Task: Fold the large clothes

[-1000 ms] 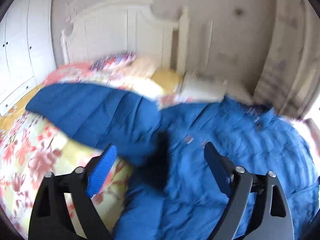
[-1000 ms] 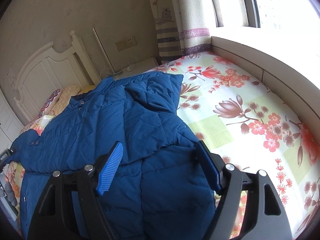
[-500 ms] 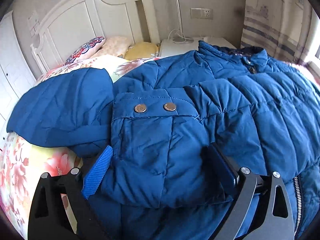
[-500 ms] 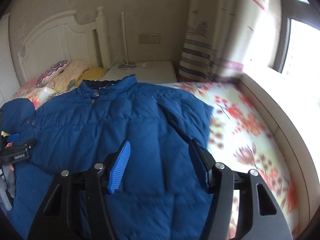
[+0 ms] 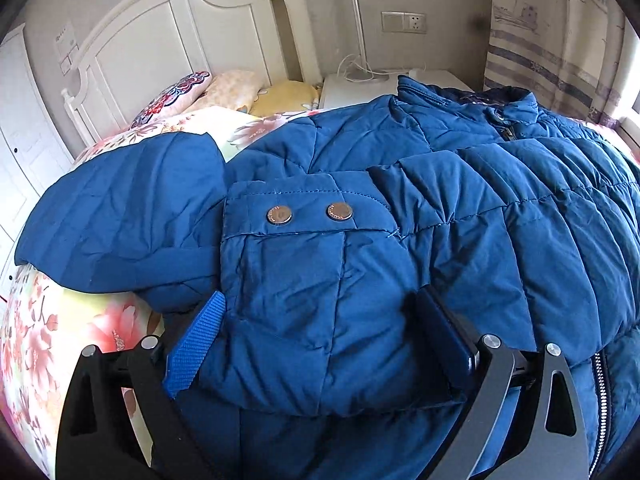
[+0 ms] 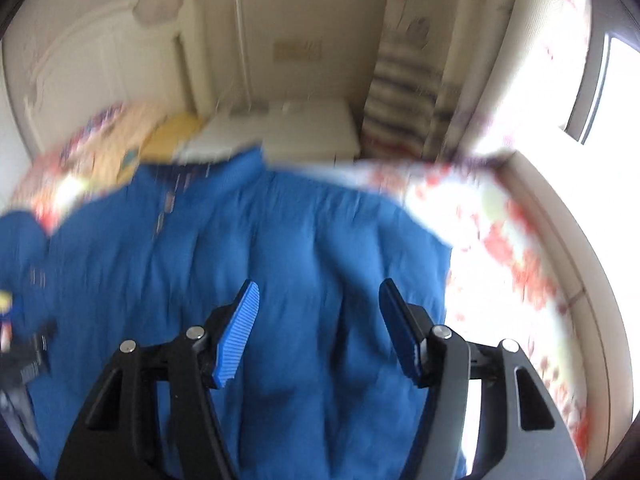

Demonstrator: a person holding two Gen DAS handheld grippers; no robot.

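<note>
Two views. From your left wrist, the left gripper gapes wide astride the jacket cuff on the bed, gripping nothing. From your right wrist, blurred, the right gripper hovers half-open, empty, above the jacket's body; judge sleeve-folding underway—next, pinch the hem.

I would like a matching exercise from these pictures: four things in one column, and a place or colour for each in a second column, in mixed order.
Things:
1. snap buttons
2. yellow pillow
3. wall socket
4. jacket collar

Descriptions:
a. on the wall above the white nightstand
b. silver, on the sleeve cuff
c. by the headboard
d. at the far end of the blue jacket, with the zipper top

Pairs: 1-b, 2-c, 3-a, 4-d
</note>
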